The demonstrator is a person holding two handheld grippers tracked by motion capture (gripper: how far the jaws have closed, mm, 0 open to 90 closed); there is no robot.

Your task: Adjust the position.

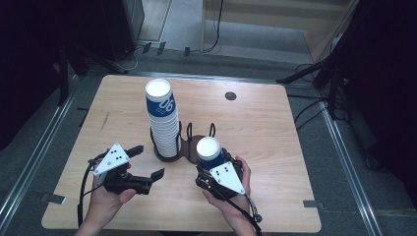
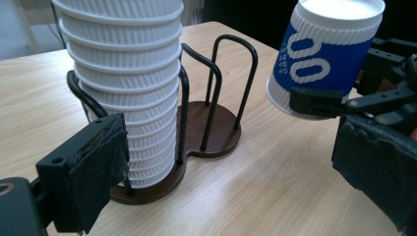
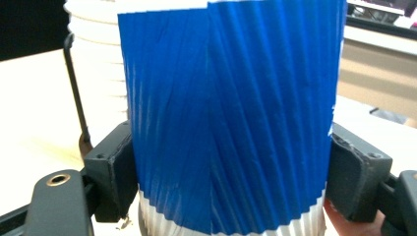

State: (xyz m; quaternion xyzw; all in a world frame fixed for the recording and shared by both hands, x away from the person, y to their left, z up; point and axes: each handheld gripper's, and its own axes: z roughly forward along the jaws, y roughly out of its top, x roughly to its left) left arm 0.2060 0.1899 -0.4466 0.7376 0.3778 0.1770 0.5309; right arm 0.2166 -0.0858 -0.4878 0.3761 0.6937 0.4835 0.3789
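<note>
From above, the right gripper (image 1: 212, 169) clasps 1 blue cup (image 1: 209, 152) just right of the wire rack (image 1: 183, 145), whose left bay holds the stack (image 1: 163, 120) that hides much of the base; the left gripper (image 1: 147, 162) hangs wide open and empty. The left gripper view cuts off the stack's (image 2: 133, 93) top, with the cup (image 2: 322, 56) held off the table (image 2: 265, 187). In the right gripper view both pads press the cup (image 3: 228, 115), its rim and bottom cropped.
</note>
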